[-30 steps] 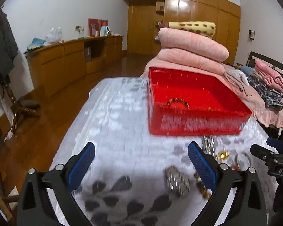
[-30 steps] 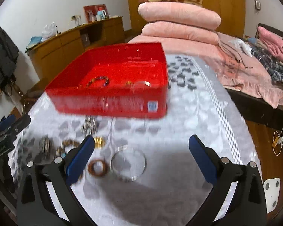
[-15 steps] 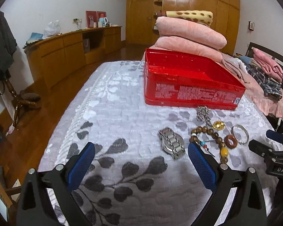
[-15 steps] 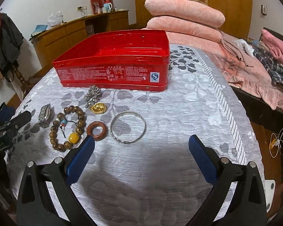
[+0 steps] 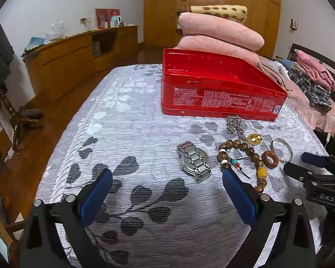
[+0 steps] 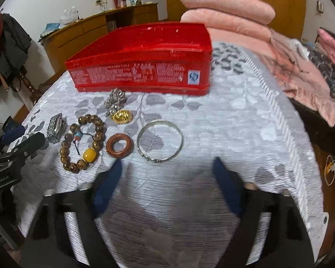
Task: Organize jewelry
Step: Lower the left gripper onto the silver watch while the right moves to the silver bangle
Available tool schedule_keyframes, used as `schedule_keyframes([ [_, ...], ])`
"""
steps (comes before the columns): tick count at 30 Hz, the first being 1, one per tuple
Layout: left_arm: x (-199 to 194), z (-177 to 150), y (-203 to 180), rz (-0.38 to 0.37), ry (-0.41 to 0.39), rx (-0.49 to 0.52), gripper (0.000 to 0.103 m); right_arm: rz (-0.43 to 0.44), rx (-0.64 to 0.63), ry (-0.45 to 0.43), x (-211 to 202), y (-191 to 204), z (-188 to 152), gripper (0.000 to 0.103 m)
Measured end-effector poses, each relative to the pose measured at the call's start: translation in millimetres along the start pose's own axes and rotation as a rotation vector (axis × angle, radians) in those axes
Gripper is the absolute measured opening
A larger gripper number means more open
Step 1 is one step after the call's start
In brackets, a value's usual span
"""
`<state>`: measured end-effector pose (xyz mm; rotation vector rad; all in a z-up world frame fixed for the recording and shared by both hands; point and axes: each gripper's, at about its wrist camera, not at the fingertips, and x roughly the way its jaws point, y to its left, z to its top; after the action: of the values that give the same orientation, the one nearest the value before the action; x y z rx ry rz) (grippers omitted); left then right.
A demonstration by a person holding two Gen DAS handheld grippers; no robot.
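We see the right gripper closing, nothing between its jaws, silver bangle just beyond. Left gripper wide, empty. Red tin far; contents hidden.

The red tin's inside was hidden behind its near wall in the right wrist view; its printed label was too small to read; the right gripper's closing, empty jaws were smeared with motion blur; the bead bracelet lay partly behind a blue finger in the left wrist view.
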<state>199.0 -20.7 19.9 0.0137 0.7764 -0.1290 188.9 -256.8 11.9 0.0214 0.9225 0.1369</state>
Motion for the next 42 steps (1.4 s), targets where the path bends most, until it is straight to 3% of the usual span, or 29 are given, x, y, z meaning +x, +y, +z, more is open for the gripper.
schedule_keyframes([
  [4,6.1,2.0,-2.2,-0.017,0.015,0.000,0.095,0.003,-0.004,0.003,1.6,0.5,1.2,0.071],
  [12,20.8,6.8,1.3,-0.082,0.071,-0.039,0.081,-0.012,-0.042,0.011,7.2,6.2,7.6,0.068],
  [19,28.3,10.7,0.4,-0.081,0.088,-0.053,0.078,-0.027,-0.072,0.012,12.5,11.4,11.7,0.064],
  [23,29.9,11.8,0.4,-0.064,0.090,-0.058,0.066,-0.030,-0.074,0.009,14.2,11.3,13.9,0.057],
  [27,28.8,12.0,1.3,-0.069,0.086,-0.059,0.061,-0.037,-0.079,0.005,14.8,12.0,14.7,0.052],
  [29,28.6,12.5,1.6,-0.090,0.084,-0.056,0.050,-0.034,-0.075,0.004,14.5,11.4,14.9,0.049],
  [37,30.1,12.5,-0.3,-0.100,0.090,-0.046,0.051,-0.035,-0.065,0.003,13.1,9.4,14.1,0.048],
  [42,34.4,16.0,-3.4,-0.102,0.103,-0.039,0.057,-0.041,-0.068,0.006,14.7,10.8,16.1,0.050],
])
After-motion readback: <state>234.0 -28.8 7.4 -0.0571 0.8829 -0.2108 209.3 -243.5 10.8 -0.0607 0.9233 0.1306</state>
